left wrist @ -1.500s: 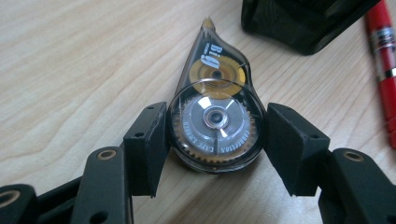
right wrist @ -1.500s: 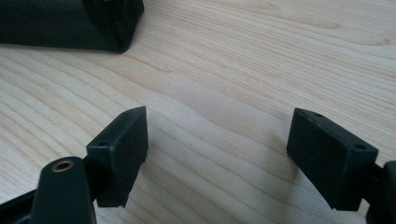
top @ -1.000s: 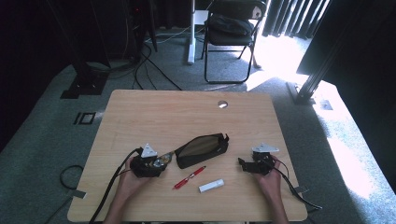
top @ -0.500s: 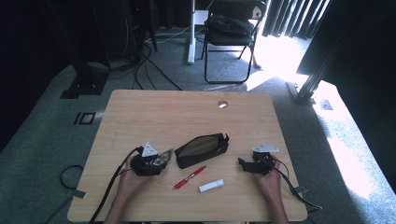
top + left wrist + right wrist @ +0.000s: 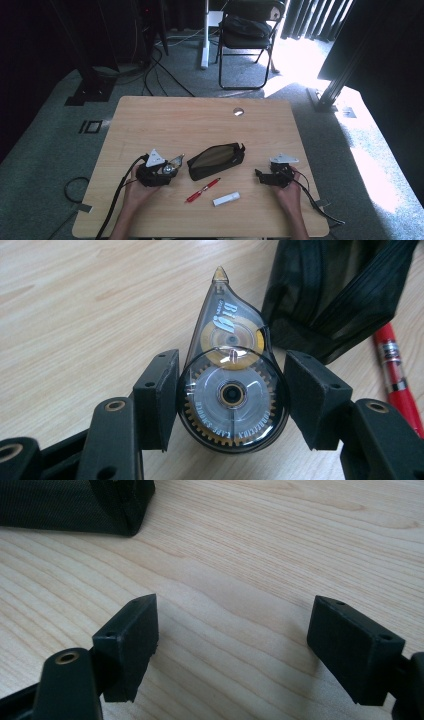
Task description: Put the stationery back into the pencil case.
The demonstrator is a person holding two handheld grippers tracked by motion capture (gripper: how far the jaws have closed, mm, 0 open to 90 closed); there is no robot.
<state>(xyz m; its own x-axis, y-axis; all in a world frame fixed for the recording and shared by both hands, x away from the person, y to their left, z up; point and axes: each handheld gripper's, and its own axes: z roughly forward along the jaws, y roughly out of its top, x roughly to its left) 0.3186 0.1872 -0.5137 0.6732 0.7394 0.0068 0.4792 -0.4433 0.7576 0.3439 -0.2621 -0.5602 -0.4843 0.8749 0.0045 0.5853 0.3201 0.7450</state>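
Two grippers are sitting on the table (image 5: 150, 120) here, and the left gripper (image 5: 227, 400) is the one doing the work. Its jaws are bracketing a correction tape dispenser (image 5: 230, 385), one on each side of the round wheel end. Whether they're squeezing it or just touching, I can't say for sure: the left jaw looks snug against the shell, while the right one seems to be leaving a sliver of gap. So I'm reading this as the grasp step, with the dispenser lying flat on the wood, just left of the black pencil pouch (image 5: 216, 161).

Direction-wise, the dispenser's long axis is running straight along the gripper's own line, with the pointed applicator tip aiming away from the hand, toward the pouch's left end, and the fat gear end sitting between the jaws.

Next move, my guess: firm up the squeeze, lift, and carry it right to the pouch opening, keeping the tip leading.

The right gripper (image 5: 232, 647) is hanging wide apart over bare wood, holding nothing, near the pouch's right end. A red pen (image 5: 202, 190) and a white tube (image 5: 226, 199) are lying on the near side, waiting.
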